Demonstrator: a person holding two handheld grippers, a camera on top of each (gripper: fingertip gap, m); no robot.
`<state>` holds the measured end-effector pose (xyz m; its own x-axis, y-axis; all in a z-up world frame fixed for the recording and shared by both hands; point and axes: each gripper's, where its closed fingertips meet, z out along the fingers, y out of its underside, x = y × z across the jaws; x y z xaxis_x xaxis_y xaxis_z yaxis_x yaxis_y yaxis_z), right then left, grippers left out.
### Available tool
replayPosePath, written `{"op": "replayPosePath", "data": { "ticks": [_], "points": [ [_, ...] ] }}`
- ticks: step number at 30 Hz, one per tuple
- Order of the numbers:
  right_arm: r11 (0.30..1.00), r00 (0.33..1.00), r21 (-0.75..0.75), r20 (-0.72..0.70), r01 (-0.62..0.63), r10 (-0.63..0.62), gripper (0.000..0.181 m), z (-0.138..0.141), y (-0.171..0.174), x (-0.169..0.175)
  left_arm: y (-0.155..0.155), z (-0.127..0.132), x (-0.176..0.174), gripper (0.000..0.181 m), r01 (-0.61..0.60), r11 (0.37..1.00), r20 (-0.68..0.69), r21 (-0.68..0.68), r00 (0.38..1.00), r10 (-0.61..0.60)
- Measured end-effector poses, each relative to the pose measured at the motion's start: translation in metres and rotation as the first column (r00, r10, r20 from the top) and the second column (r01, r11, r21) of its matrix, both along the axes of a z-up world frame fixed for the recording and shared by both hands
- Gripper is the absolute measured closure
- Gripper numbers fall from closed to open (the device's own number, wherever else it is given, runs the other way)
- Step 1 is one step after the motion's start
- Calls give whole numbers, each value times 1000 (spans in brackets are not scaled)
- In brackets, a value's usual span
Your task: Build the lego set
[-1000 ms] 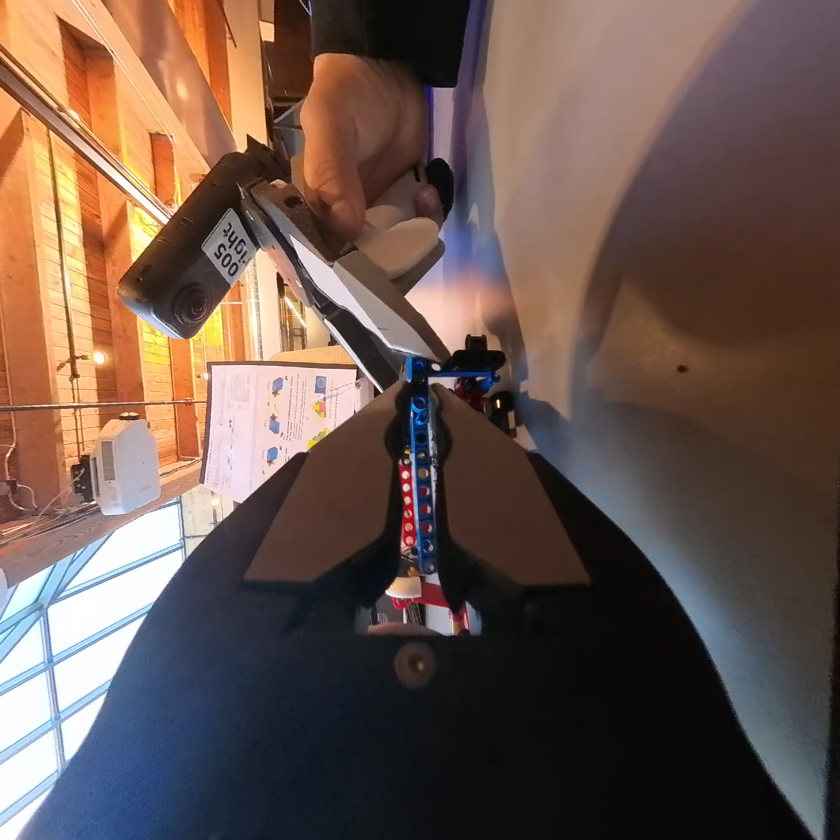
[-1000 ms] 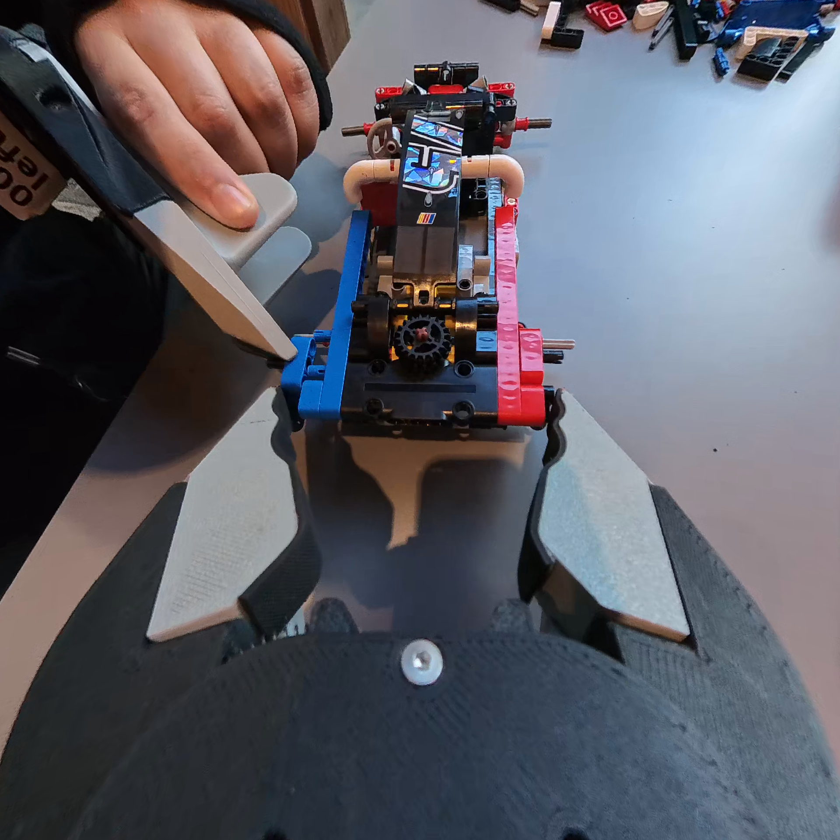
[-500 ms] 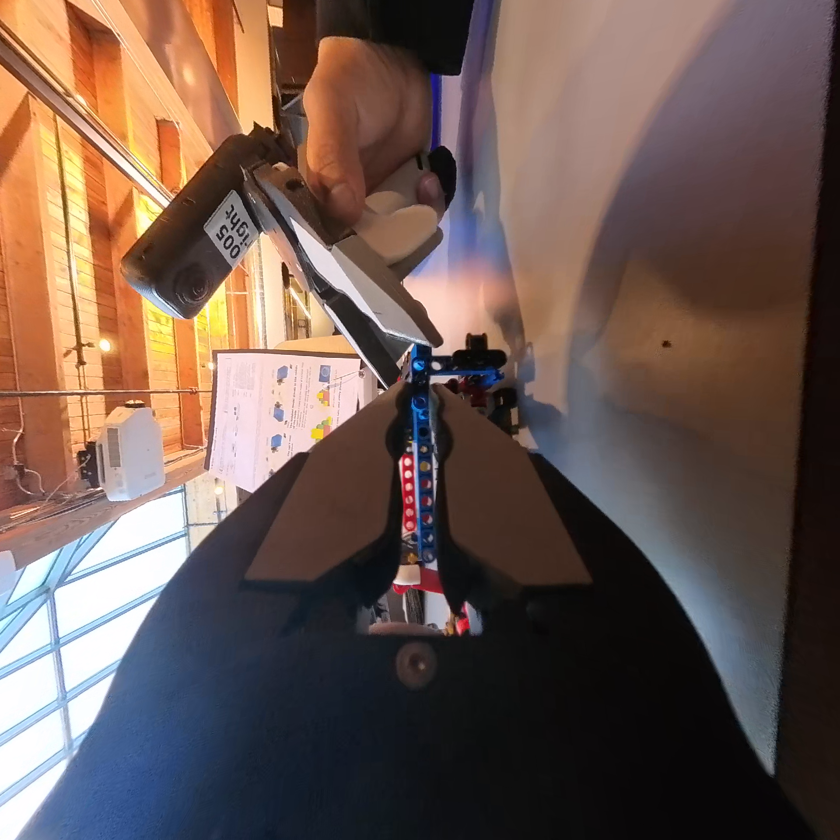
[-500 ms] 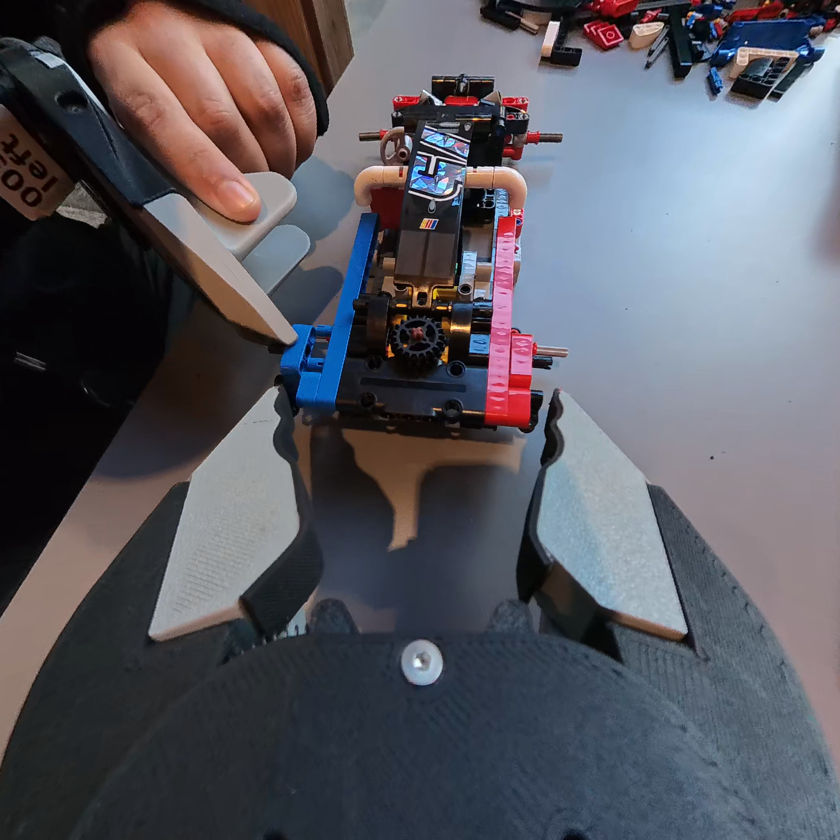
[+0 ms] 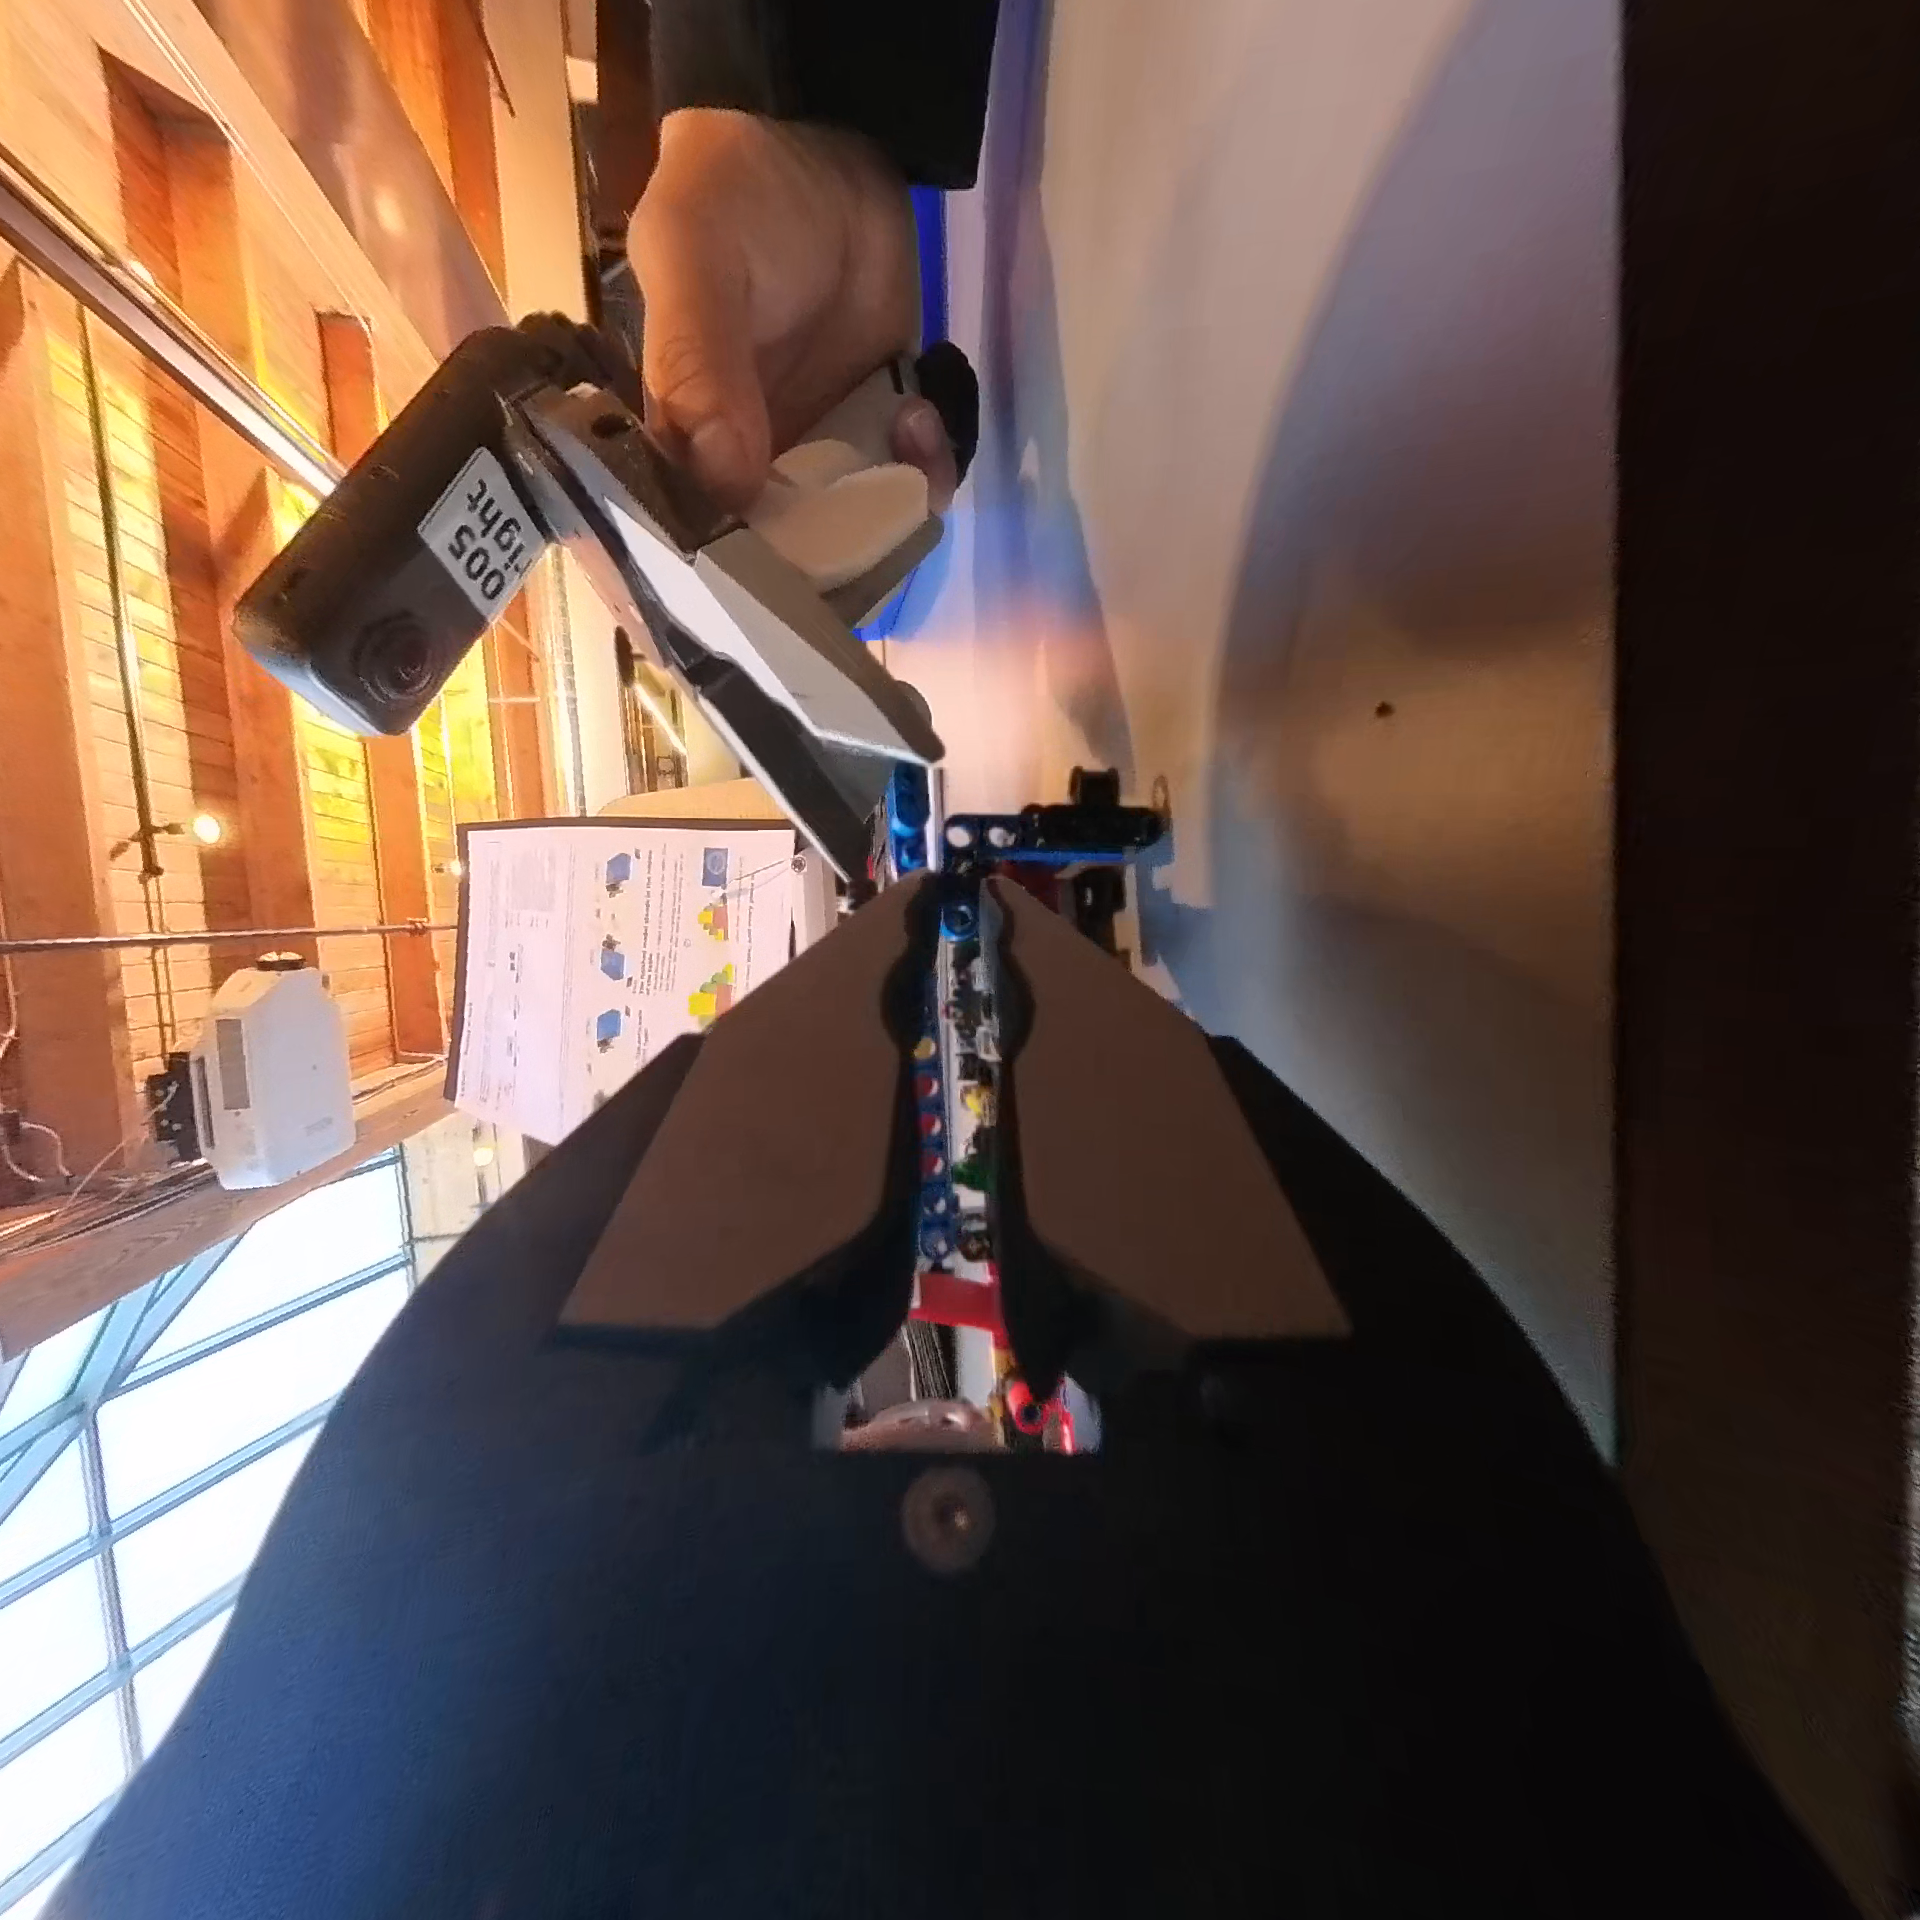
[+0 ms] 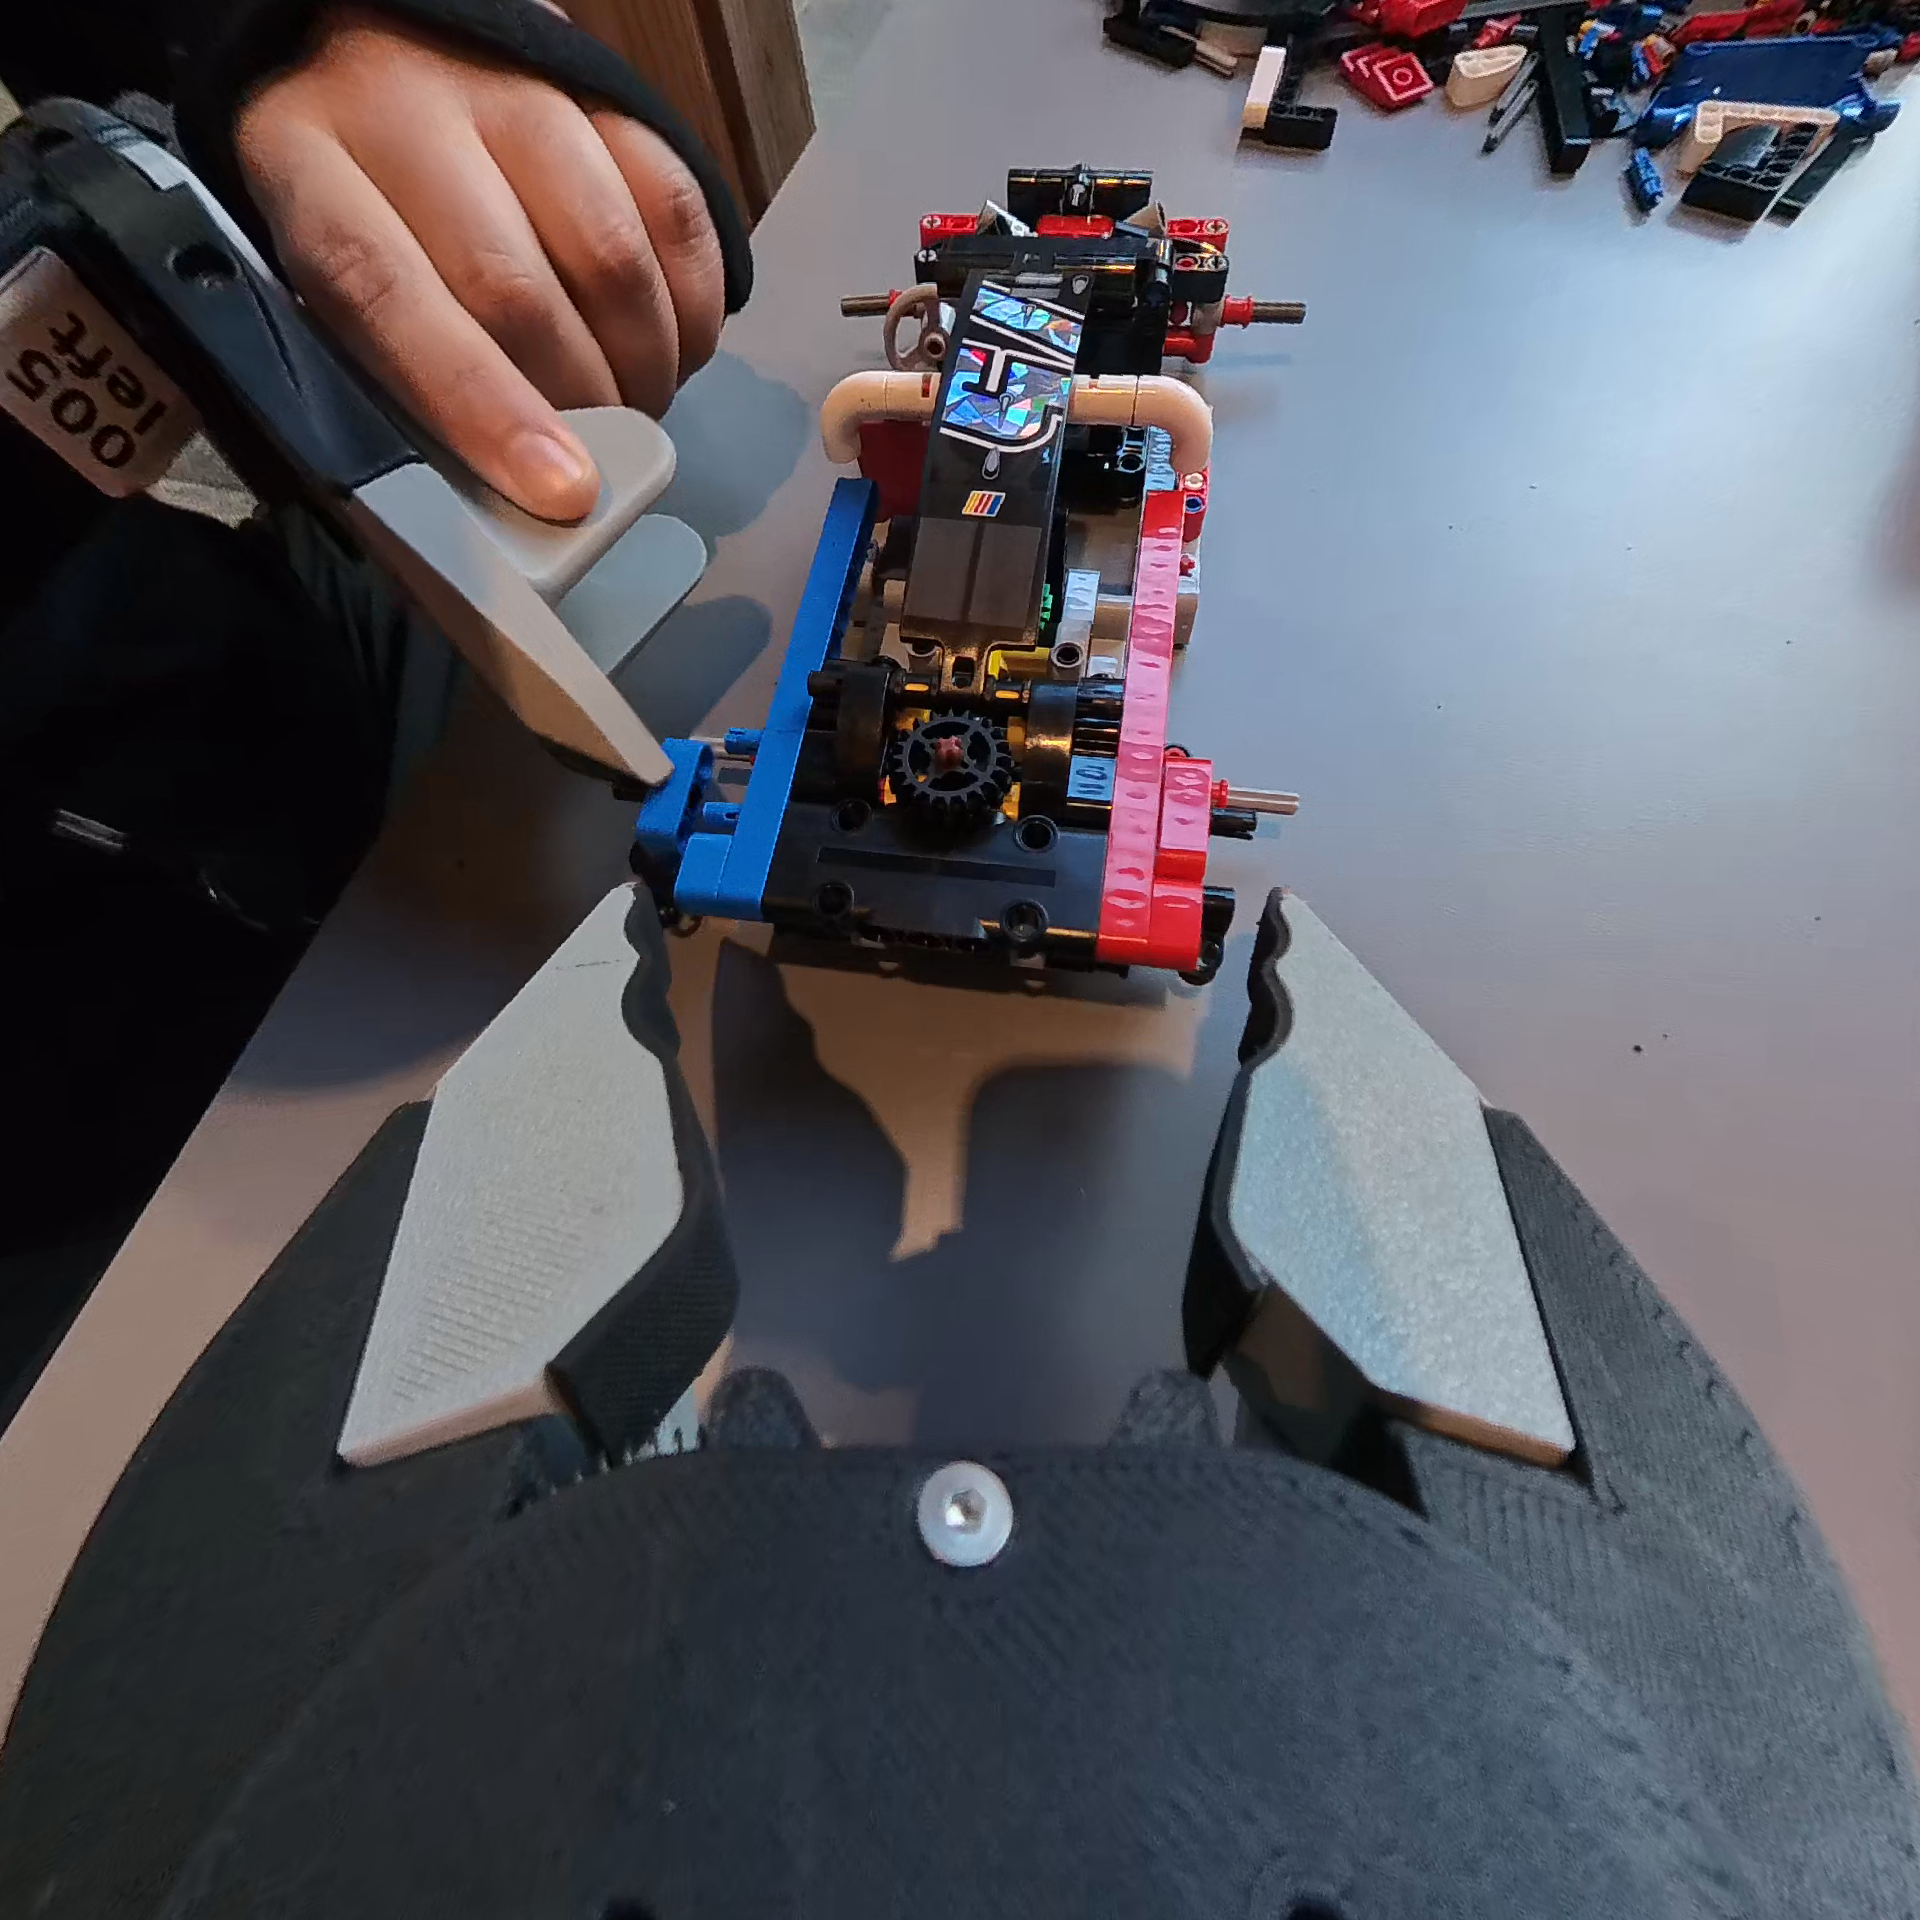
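The lego chassis (image 6: 997, 665) sits on the grey table (image 6: 1558, 831) in the centre of the right wrist view, its long blue beam (image 6: 805, 686) on the left side and a red beam (image 6: 1148, 707) on the right, with a black gear (image 6: 951, 764) at the near end and a white curved tube (image 6: 1013, 400) across the far part. The right gripper (image 6: 951, 935) fills the bottom of that frame, its jaws spread wide and just short of the chassis's near end, touching nothing. The left gripper (image 6: 665, 779) comes in from the upper left of the frame, held by a hand (image 6: 468, 270), and its tip meets a small blue piece (image 6: 675, 805) standing off the blue beam's near end. In the left wrist view (rolled sideways, so the table runs down the right of the frame) the left gripper's (image 5: 961, 904) jaws stand nearly together around that blue piece (image 5: 958, 920); whether the pads actually press it is hard to tell. A pile of loose lego parts (image 6: 1558, 94) lies at the upper right of the right wrist view. An instruction sheet (image 5: 623, 966) stands at the left centre of the left wrist view.
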<state>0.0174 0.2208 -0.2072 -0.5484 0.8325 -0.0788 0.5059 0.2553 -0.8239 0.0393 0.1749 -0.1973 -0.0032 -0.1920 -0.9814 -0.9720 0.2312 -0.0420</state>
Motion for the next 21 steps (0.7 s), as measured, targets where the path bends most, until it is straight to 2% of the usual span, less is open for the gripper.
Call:
{"op": "replayPosePath", "data": {
  "ticks": [21],
  "points": [
    [999,1000,22,4,25,-26,70,1,-2,-5,-1,5,-2,177,-7,1000,4,16,1000,7]
  ]
}}
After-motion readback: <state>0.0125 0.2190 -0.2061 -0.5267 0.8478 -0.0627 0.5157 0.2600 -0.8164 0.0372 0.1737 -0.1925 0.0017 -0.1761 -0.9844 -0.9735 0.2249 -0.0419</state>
